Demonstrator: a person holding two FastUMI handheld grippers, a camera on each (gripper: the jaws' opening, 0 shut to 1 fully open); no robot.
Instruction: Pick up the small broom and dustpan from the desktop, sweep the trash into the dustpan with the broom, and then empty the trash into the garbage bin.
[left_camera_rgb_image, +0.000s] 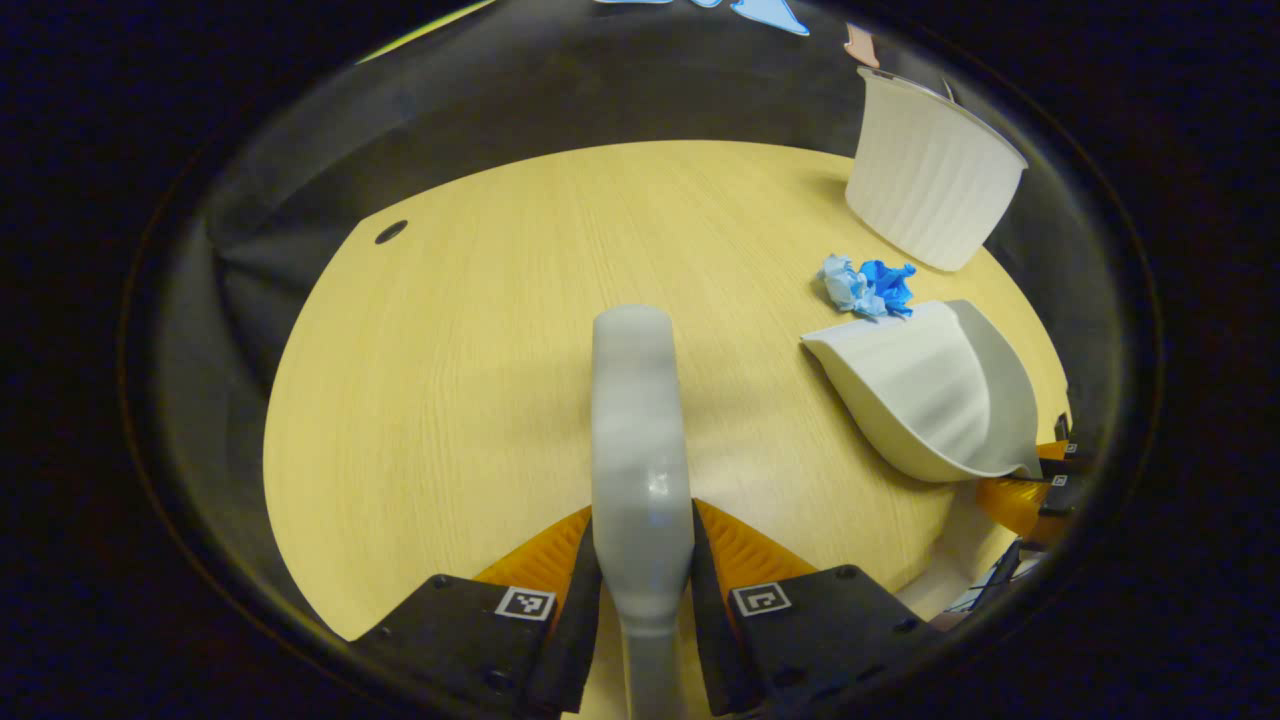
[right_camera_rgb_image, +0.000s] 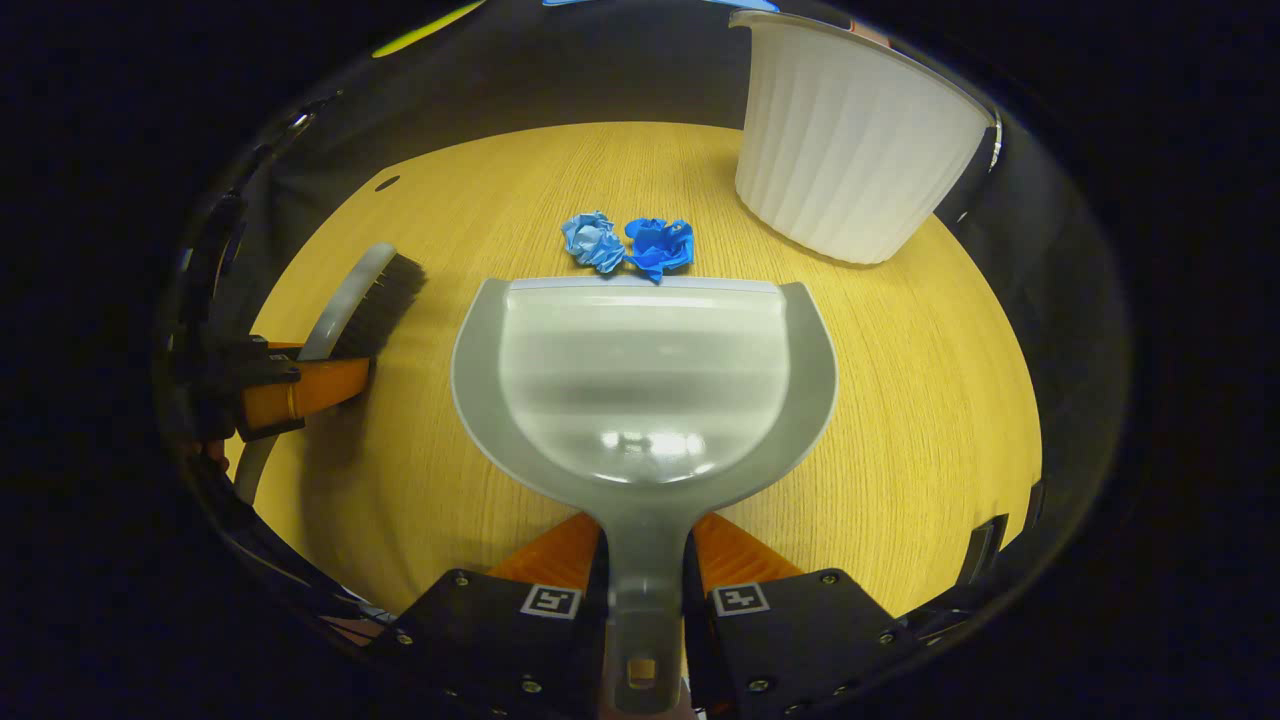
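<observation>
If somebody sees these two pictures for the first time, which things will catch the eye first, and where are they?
In the right gripper view, the grey plastic dustpan fills the middle, its handle clamped in the right gripper, its front edge close to two crumpled blue paper balls on the light wooden round table. A ribbed white plastic bin stands behind on the right. In the left gripper view, the left gripper clamps the grey broom.
</observation>
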